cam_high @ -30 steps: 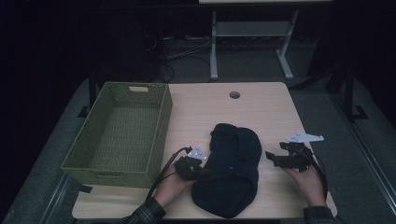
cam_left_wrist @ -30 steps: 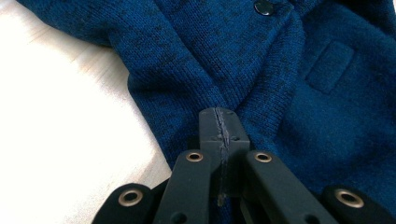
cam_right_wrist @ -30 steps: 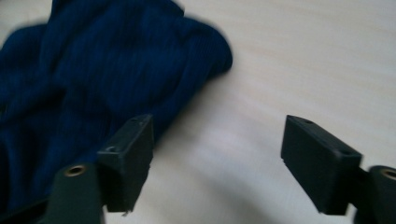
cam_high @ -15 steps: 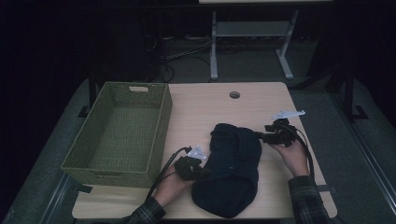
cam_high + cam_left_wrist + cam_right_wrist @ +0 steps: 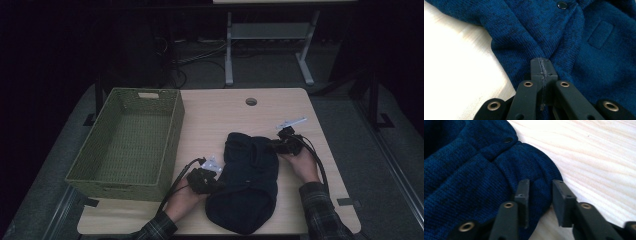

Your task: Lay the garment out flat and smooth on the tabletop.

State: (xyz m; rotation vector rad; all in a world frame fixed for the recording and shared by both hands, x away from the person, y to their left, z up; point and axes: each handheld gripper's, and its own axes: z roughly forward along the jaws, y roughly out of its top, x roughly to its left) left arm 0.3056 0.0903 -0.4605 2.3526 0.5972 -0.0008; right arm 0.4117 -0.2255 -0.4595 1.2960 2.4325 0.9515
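A dark blue knit garment [image 5: 250, 185] with buttons lies crumpled on the wooden table [image 5: 220, 115], near the front edge. My left gripper [image 5: 215, 184] sits at the garment's left edge, its jaws shut on a pinch of the blue garment [image 5: 574, 37], and creases run into the left gripper's [image 5: 541, 62] tips. My right gripper [image 5: 276, 145] is at the garment's far right corner. In the right gripper view the right gripper [image 5: 540, 186] is open, with a rounded fold of the garment [image 5: 461, 170] between its jaws.
An empty green woven basket [image 5: 171, 142] stands on the left part of the table. A round cable hole [image 5: 251, 101] is near the far edge. Bare wood lies between the basket and the garment, and beyond it. Dark floor and a metal stand are behind the table.
My right gripper has moved away from the front edge, from the garment's near right side to its far right corner. The left gripper has stayed in place.
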